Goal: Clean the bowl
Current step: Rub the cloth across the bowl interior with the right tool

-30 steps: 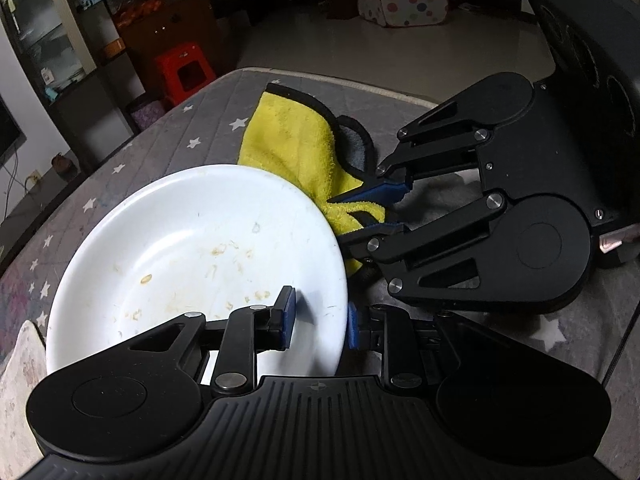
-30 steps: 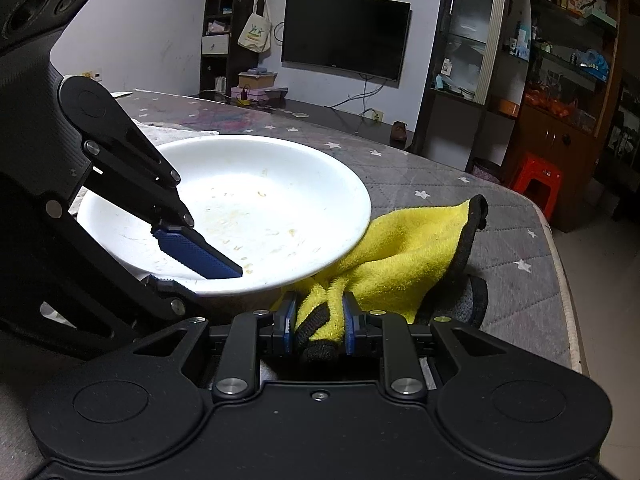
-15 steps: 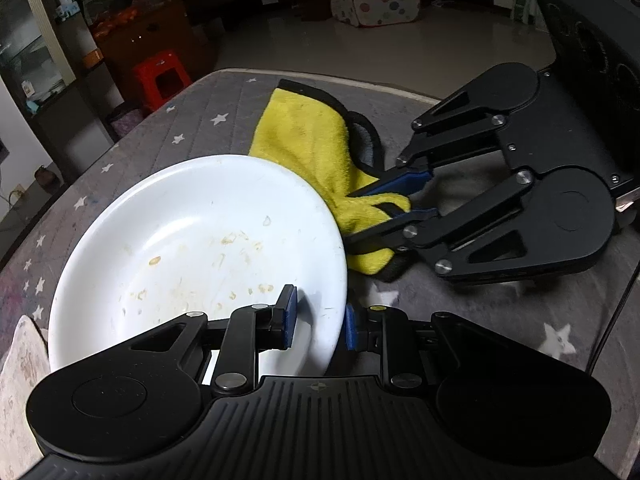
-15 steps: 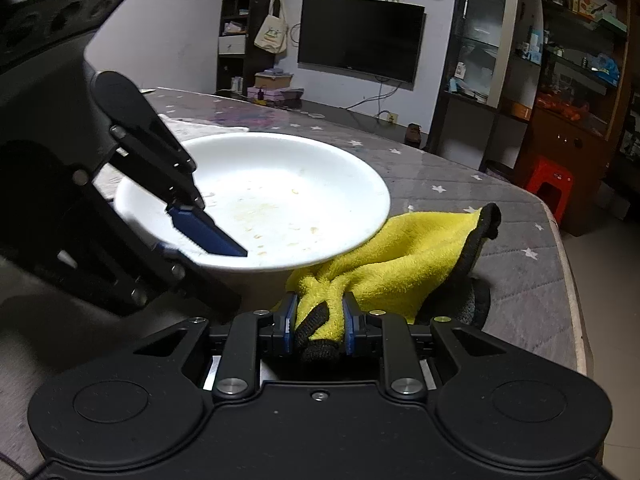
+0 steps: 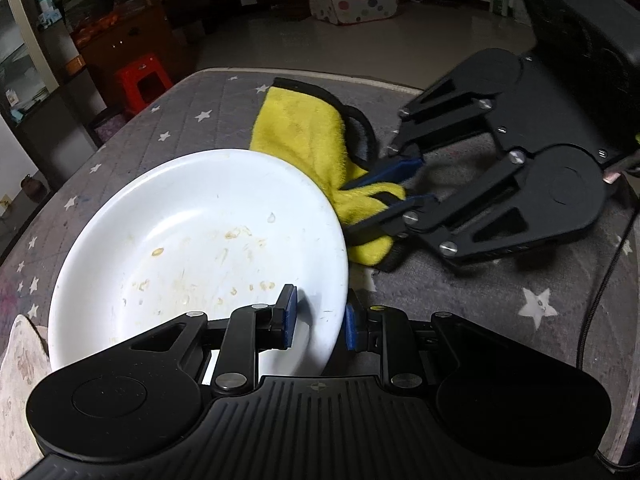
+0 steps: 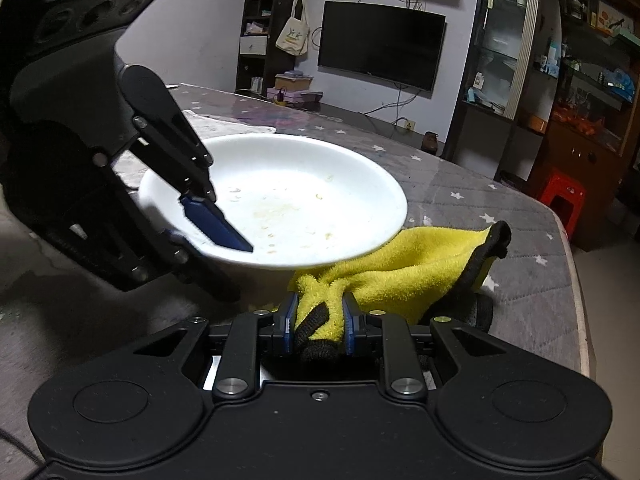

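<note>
Grey star-print table cover (image 5: pixel 460 288) under everything, both tongs working over it. White bowl (image 5: pixel 200 240) is the big item: wide, shallow, tilted with its right edge lifted, sitting straight ahead of the left gripper (image 5: pixel 318 322) and to the left-front of the right gripper (image 6: pixel 318 322). Left tongs are clamped on the bowl's near rim, one blue pad inside the bowl, the other outside under the rim, so the bowl is held, not free. Yellow cloth (image 5: pixel 316 148) with black trim lies just past the bowl's right edge, partly tucked under it in the right wrist view; its long axis runs away from the right tongs toward the far table edge. Right tongs are closed on the near bunched corner of the cloth (image 6: pixel 320 312), the rest trailing on the cover. Key relation: bowl interior opens up and to the left of the right tongs, cloth end is below rim level, so the cloth likely has to come up over the rim and leftward to reach it. Right hand is the nearer one for wiping, left only steadies. Small yellowish food specks (image 5: pixel 236 234) are scattered across the bowl floor, so the bowl reads dirty now. Pale patterned mat (image 5: pixel 20 380) at far left of the left tongs, touching or just beside the bowl, cannot tell.
</note>
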A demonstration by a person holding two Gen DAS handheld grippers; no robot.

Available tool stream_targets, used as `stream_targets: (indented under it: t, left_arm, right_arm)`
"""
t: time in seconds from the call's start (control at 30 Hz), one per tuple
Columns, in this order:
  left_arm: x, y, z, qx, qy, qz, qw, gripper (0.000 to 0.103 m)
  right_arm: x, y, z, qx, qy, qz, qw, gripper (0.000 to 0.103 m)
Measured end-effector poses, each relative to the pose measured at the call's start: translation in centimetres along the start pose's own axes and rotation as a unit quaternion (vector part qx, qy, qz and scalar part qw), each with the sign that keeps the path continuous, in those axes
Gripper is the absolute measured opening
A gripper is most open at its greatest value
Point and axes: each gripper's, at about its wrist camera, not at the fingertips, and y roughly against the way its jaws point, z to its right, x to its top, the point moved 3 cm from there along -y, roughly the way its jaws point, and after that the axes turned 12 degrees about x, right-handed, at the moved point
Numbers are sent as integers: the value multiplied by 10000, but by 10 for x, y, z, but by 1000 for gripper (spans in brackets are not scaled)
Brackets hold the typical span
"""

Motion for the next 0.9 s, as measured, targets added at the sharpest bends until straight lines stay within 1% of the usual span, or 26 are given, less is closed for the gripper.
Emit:
stream_targets:
  t: [0.47, 0.67, 0.77, 0.9]
  left_arm:
    - [-4, 3, -1, -23, 17, 19, 10000, 25]
    - [-2, 8, 3, -19, 124, -78, 9999, 26]
    - [2, 7, 2, -22, 243, -102, 9997, 26]
    - [14, 13, 4, 13, 343, 38, 9994, 26]
  right_arm:
    - [4, -10, 16, -148, -41, -11, 9999, 25]
    - [6, -14, 23, -211, -58, -16, 9998, 25]
    - [6, -16, 26, -243, -67, -19, 9997, 25]
    - [7, -17, 31, -288, -94, -15, 9995, 26]
